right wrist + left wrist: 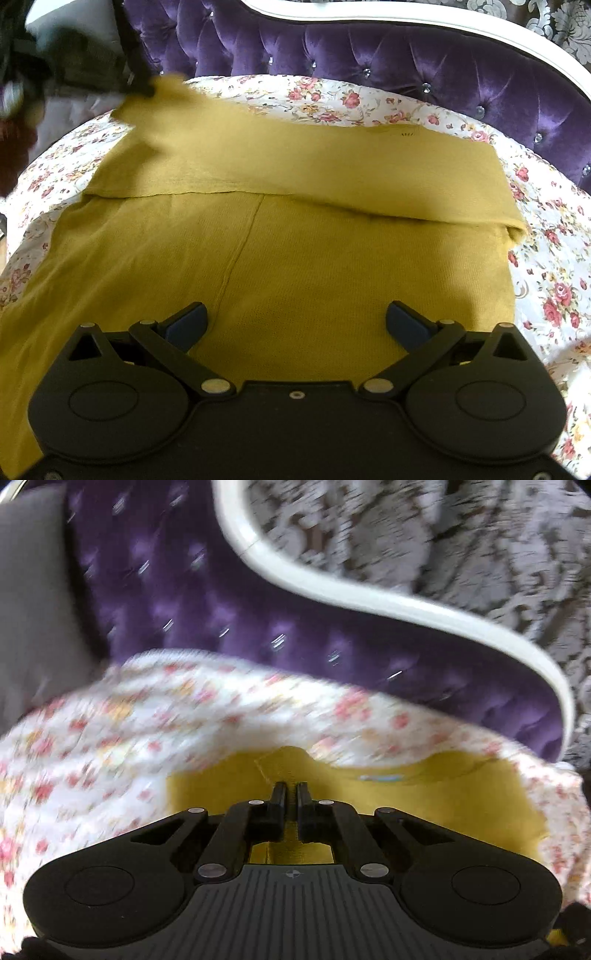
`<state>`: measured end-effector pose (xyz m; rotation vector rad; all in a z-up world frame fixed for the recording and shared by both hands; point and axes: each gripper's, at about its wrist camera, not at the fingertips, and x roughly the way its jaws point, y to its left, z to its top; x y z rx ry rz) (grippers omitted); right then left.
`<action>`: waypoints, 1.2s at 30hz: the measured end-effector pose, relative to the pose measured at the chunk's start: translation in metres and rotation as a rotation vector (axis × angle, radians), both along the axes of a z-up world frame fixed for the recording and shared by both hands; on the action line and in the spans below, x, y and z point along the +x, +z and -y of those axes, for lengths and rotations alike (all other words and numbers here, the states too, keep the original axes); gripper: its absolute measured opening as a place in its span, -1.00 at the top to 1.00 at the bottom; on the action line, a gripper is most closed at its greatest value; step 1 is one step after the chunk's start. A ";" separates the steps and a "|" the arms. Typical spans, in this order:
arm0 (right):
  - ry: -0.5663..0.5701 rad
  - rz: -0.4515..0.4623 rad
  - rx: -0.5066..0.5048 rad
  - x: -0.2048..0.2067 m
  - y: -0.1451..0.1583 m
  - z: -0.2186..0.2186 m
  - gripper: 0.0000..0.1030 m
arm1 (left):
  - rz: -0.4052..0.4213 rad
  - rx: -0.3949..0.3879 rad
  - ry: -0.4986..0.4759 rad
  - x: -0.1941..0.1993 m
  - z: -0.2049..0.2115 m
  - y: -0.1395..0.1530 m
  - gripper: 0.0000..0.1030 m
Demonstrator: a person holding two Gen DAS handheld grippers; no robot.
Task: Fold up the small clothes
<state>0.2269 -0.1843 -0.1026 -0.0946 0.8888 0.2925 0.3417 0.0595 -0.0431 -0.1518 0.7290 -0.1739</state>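
A mustard-yellow knit garment [280,258] lies spread on a floral bedsheet [546,280], its far part folded over toward me along a hem line. My right gripper [295,317] is open and empty, hovering low over the garment's near part. My left gripper [292,790] is shut on a corner of the yellow garment [424,797] and holds it lifted; it also shows blurred in the right wrist view [140,86] at the garment's far left corner.
A purple tufted headboard [406,62] with a white frame [535,48] runs along the far side of the bed. Patterned wallpaper [461,535] is behind it. A grey surface [33,590] is at the left.
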 end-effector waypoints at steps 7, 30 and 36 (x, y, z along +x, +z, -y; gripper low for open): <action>-0.061 0.123 0.009 0.014 0.040 0.039 -0.96 | -0.060 0.014 -0.015 0.005 -0.009 -0.024 0.88; -0.192 0.180 0.132 0.043 0.048 0.145 -0.24 | -0.009 0.026 -0.103 -0.057 -0.018 -0.009 -0.04; -0.162 0.152 0.190 -0.054 0.053 0.146 -0.24 | -0.017 0.016 -0.159 -0.139 -0.023 0.001 -0.21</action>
